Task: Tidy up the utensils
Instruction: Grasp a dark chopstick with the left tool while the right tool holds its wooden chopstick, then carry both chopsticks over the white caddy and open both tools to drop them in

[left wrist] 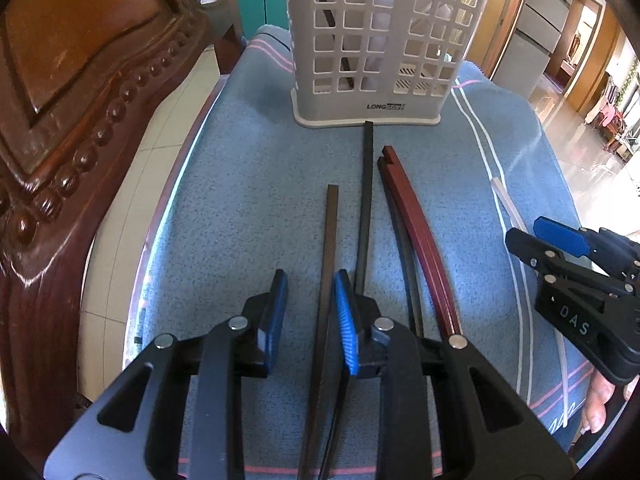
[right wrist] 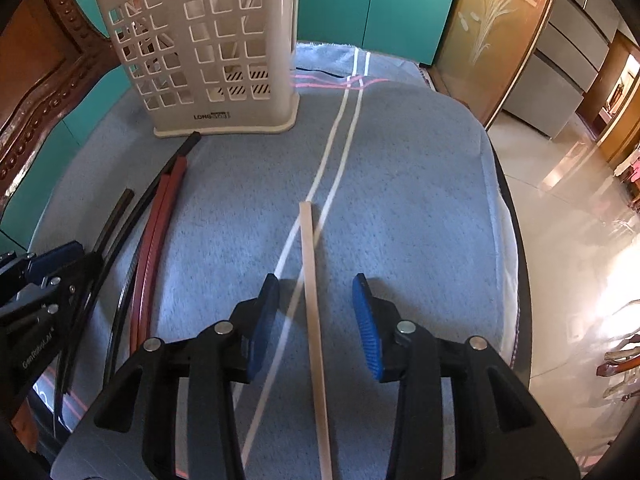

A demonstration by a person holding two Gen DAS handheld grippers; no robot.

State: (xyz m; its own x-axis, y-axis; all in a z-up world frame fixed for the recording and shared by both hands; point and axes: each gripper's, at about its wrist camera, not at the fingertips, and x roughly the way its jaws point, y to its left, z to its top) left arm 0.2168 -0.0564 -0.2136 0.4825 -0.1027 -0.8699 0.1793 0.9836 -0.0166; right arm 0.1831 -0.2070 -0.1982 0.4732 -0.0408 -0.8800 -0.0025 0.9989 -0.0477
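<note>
A grey slotted utensil holder (left wrist: pixel 380 40) stands at the far end of the blue cloth; it also shows in the right wrist view (right wrist: pixel 212 52). My left gripper (left wrist: pixel 310 300) is open, its jaws on either side of a dark brown chopstick (left wrist: pixel 330 240) lying on the cloth. A black chopstick (left wrist: pixel 366 200) and a red pair (left wrist: pixel 416 232) lie to its right. My right gripper (right wrist: pixel 316 304) is open around a pale beige chopstick (right wrist: pixel 312 280) lying on the cloth. The dark and red chopsticks (right wrist: pixel 160 216) lie to its left.
A carved wooden chair (left wrist: pixel 72 120) stands close on the left. The blue striped cloth (right wrist: pixel 400 220) covers a rounded table whose edge drops to a tiled floor (right wrist: pixel 568 216) on the right. Teal cabinets (right wrist: pixel 380 4) stand behind.
</note>
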